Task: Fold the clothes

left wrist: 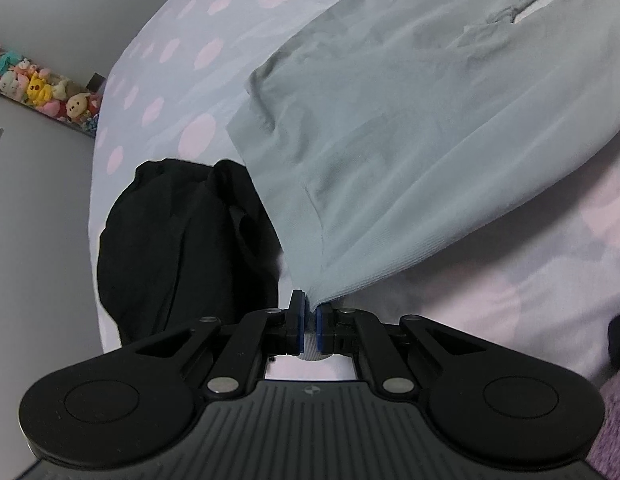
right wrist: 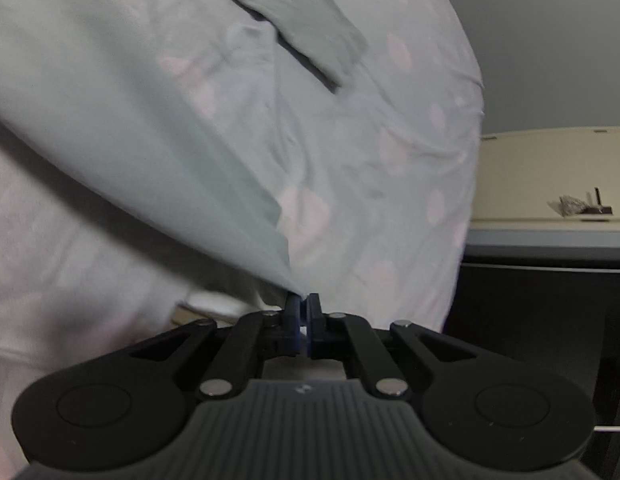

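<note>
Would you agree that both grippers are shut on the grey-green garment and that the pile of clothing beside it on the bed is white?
Not quite: the pile of clothing is black, not white, as the left wrist view shows. The rest holds: the left gripper and right gripper are each shut on the grey-green garment.

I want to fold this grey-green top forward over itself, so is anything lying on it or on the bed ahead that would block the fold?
Nothing visible lies on the grey-green top. Both the left gripper and right gripper are shut on its corners. A black garment sits beside it at the bed edge, touching its side but not on top.
</note>
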A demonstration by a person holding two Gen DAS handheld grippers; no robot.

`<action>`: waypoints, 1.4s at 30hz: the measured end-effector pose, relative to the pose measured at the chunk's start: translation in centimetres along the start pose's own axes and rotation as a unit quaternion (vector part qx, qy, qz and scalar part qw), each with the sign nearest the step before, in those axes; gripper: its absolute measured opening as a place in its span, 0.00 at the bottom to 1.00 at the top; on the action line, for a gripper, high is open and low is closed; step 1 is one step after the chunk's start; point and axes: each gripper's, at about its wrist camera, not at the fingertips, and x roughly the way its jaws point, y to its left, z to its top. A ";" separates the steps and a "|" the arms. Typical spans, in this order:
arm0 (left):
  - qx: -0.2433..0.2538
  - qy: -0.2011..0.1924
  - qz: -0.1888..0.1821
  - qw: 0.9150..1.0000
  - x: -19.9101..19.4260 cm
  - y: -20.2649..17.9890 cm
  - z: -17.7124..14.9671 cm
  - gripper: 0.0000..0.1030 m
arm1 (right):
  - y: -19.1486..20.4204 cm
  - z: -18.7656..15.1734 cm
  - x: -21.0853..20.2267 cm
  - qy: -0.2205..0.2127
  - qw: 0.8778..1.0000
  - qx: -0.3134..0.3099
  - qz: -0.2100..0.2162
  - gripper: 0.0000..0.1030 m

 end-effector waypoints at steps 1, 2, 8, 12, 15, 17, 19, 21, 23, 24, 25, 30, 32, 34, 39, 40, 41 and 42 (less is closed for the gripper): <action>-0.002 -0.003 0.000 1.000 -0.2 0.1 -0.3 0.03 | -0.2 -0.1 -0.2 0.001 1.000 0.003 -0.001 0.02; -0.005 -0.006 0.001 1.000 -0.4 0.2 -0.6 0.03 | -0.4 -0.2 -0.3 0.002 1.000 0.006 -0.003 0.02; -0.017 -0.016 0.000 1.000 -0.9 1.1 0.2 0.03 | -1.7 -0.5 -1.3 0.008 1.000 0.027 -0.009 0.02; -0.045 -0.025 -0.009 0.999 -0.9 3.2 1.6 0.03 | -3.3 1.1 -1.1 0.000 0.999 0.047 -0.008 0.02; -0.070 -0.024 -0.012 0.997 -0.1 5.2 3.6 0.03 | -5.0 3.1 -0.4 -0.009 0.998 0.064 -0.011 0.02; -0.086 -0.023 -0.014 0.996 0.3 6.5 5.0 0.03 | -6.1 4.6 0.4 -0.018 0.997 0.077 -0.007 0.02; -0.097 -0.019 -0.015 0.995 1.1 7.6 6.4 0.03 | -7.0 6.7 1.4 -0.025 0.996 0.085 -0.001 0.02; -0.104 -0.011 -0.015 0.994 2.2 8.5 7.8 0.03 | -7.7 8.7 2.4 -0.031 0.996 0.087 0.002 0.02; -0.111 -0.004 -0.015 0.994 3.2 9.3 9.2 0.03 | -8.4 10.8 3.4 -0.037 0.995 0.088 0.005 0.02; -0.114 0.000 -0.015 0.993 3.7 9.7 9.9 0.03 | -8.7 11.8 3.9 -0.040 0.995 0.089 0.006 0.02; -0.117 0.004 -0.015 0.993 4.2 10.1 10.6 0.03 | -9.1 12.8 4.4 -0.043 0.995 0.090 0.008 0.02; -0.129 0.023 -0.017 0.991 7.2 12.0 14.0 0.03 | -10.3 16.7 7.2 -0.046 0.994 0.098 0.024 0.02; -0.133 0.030 -0.019 0.990 8.9 12.3 15.0 0.03 | -10.3 17.9 8.5 -0.044 0.993 0.102 0.030 0.02; -0.145 0.035 -0.020 0.989 10.6 12.5 15.9 0.03 | -10.2 19.0 9.8 -0.042 0.993 0.106 0.036 0.03; -0.166 0.048 -0.026 0.985 13.7 12.5 16.7 0.04 | -10.1 21.7 12.9 -0.039 0.991 0.118 0.051 0.03; -0.164 0.051 -0.027 0.985 14.2 12.3 16.7 0.06 | -10.0 21.8 13.2 -0.043 0.990 0.122 0.055 0.03; -0.162 0.054 -0.027 0.985 14.6 12.1 16.8 0.08 | -9.8 21.9 13.4 -0.046 0.989 0.127 0.060 0.06; -0.168 0.049 -0.026 0.984 14.3 12.1 16.6 0.11 | -9.7 21.9 13.7 -0.050 0.988 0.131 0.061 0.09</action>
